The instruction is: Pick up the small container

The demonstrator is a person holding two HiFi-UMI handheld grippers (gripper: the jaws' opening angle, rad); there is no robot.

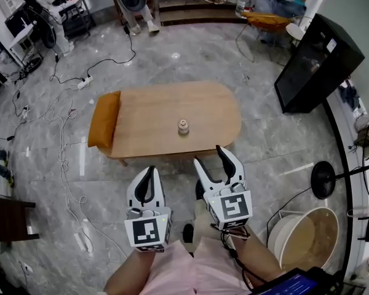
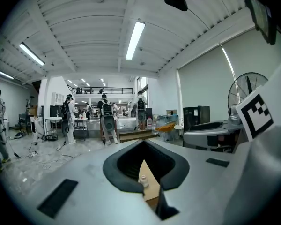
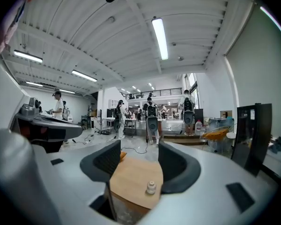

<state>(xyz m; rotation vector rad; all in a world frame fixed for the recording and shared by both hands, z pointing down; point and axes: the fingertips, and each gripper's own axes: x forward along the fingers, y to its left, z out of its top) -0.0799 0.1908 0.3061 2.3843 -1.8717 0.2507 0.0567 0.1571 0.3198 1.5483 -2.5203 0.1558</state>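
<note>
The small container (image 1: 183,126), a pale little jar with a cap, stands upright near the middle of the oval wooden table (image 1: 147,115). Both grippers hover over the floor on the near side of the table, well short of the jar. My left gripper (image 1: 149,174) has its jaws closed together with nothing held; in the left gripper view only a sliver of table and the jar (image 2: 143,179) show past my left gripper (image 2: 143,146). My right gripper (image 1: 213,160) is open and empty; its own view frames the jar (image 3: 151,187) on the table (image 3: 131,177) between the spread jaws of my right gripper (image 3: 139,156).
An orange cushion (image 1: 104,118) hangs over the table's left end. A black cabinet (image 1: 317,63) stands at the right, a round stand base (image 1: 323,180) and a large basin (image 1: 304,235) nearer. Cables (image 1: 61,134) trail across the floor at left. People work far back.
</note>
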